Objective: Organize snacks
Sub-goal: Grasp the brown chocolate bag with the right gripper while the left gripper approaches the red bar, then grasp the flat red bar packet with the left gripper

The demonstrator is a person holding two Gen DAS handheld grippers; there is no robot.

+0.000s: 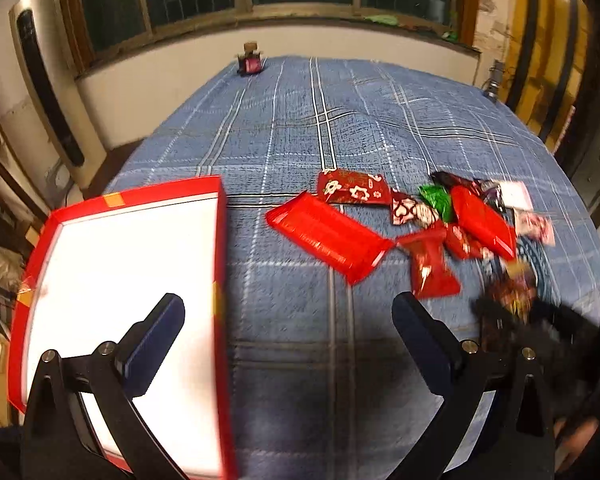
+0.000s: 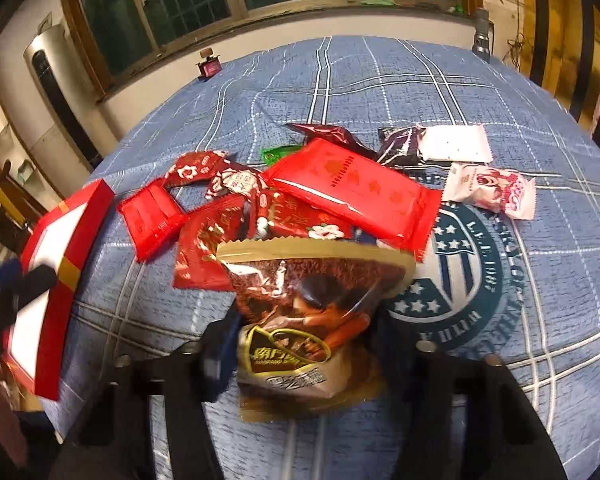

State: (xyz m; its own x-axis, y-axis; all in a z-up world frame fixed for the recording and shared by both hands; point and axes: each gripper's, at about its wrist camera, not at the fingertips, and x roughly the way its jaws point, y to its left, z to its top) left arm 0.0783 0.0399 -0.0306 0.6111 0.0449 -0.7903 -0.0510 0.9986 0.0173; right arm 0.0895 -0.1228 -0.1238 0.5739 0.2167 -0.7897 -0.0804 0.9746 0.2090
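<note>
My right hand-held gripper (image 2: 300,344) has a brown-and-gold snack packet (image 2: 304,320) between its fingers, clamped at the lower half; my left hand-held gripper (image 1: 288,320) gapes wide and holds nothing, poised over the red box (image 1: 120,280) with its white inside; the other snacks (image 2: 340,188) lie heaped on the blue plaid surface (image 1: 320,128), right of the box.

left gripper (image 1: 288,320): black angled arms, silver round screws at the joints, dark navy flat finger pads (image 1: 156,340); right gripper (image 2: 300,344) looks alike.
</note>
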